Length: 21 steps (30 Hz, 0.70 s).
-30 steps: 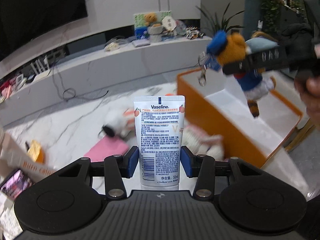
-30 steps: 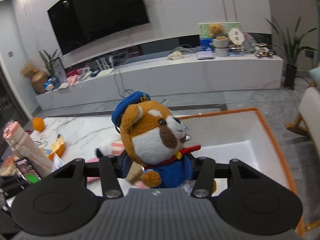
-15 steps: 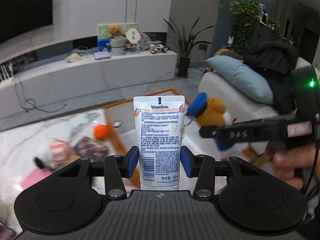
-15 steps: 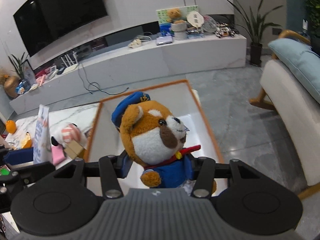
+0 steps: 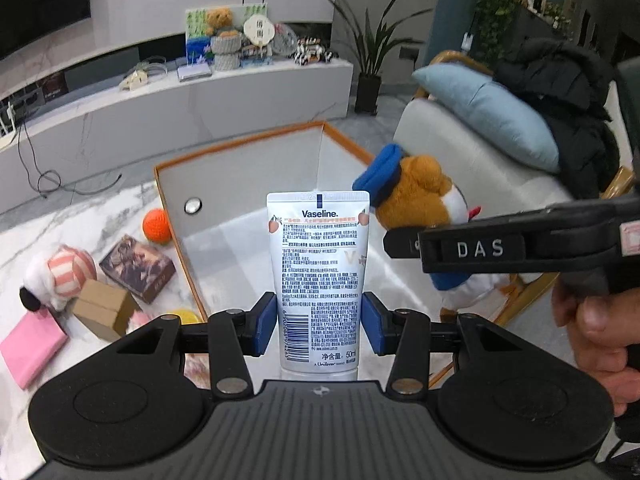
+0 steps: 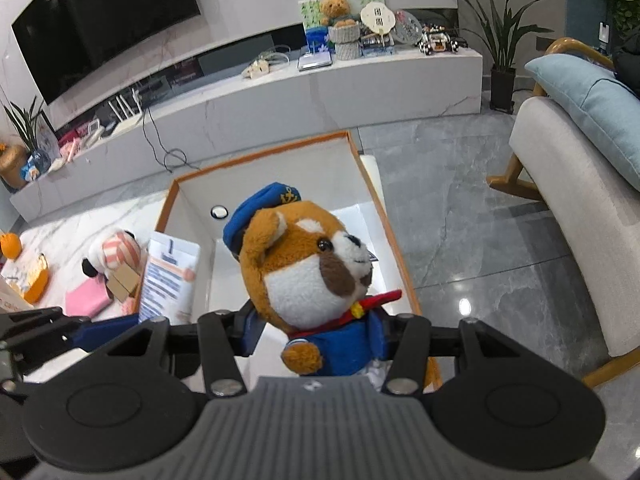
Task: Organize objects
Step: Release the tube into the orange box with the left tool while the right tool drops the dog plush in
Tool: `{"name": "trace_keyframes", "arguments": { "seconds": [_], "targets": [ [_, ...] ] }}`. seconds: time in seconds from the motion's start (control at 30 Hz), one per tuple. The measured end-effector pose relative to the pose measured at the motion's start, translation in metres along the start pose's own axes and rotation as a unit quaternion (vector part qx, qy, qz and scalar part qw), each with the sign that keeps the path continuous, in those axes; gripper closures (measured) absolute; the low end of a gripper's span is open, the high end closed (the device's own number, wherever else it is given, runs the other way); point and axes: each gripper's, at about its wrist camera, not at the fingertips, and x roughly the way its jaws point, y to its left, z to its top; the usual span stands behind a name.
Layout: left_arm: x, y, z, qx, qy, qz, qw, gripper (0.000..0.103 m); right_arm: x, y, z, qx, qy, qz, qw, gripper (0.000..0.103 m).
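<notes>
My left gripper is shut on a white Vaseline tube, which stands upright between the blue pads. Behind it lies the open orange-rimmed white box. To the right, the right gripper shows from the side, holding a plush dog in a blue cap over the box's right part. In the right wrist view my right gripper is shut on the plush dog at its blue body, above the box. The tube and left gripper sit at the left.
On the marble table left of the box lie an orange ball, a striped plush, a dark patterned box, a cardboard box and a pink pad. An armchair with a blue cushion stands right. A hand grips the right handle.
Both grippers swung over toward the orange-rimmed box and sank a little. The box now lies straight ahead of each. The tube and the plush dog stay gripped.
</notes>
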Motion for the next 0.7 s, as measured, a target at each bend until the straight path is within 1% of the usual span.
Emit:
{"name": "trace_keyframes", "arguments": {
  "seconds": [0.27,0.47,0.6,0.7],
  "targets": [
    [0.014,-0.002,-0.01,0.004,0.034,0.012,0.9994,0.05,0.022,0.007,-0.005,-0.013,0.041,-0.003,0.999,0.05],
    [0.024,-0.009,-0.014,0.029,0.066,0.014,0.9973,0.05,0.033,0.011,-0.012,-0.014,0.075,-0.007,0.997,0.049],
    [0.028,-0.016,-0.013,0.046,0.091,0.014,0.9947,0.05,0.042,0.013,-0.018,-0.012,0.106,-0.008,0.994,0.049],
    [0.035,-0.023,-0.014,0.074,0.109,0.023,0.991,0.05,0.048,0.016,-0.02,-0.019,0.117,-0.01,0.993,0.049]
  ]
}}
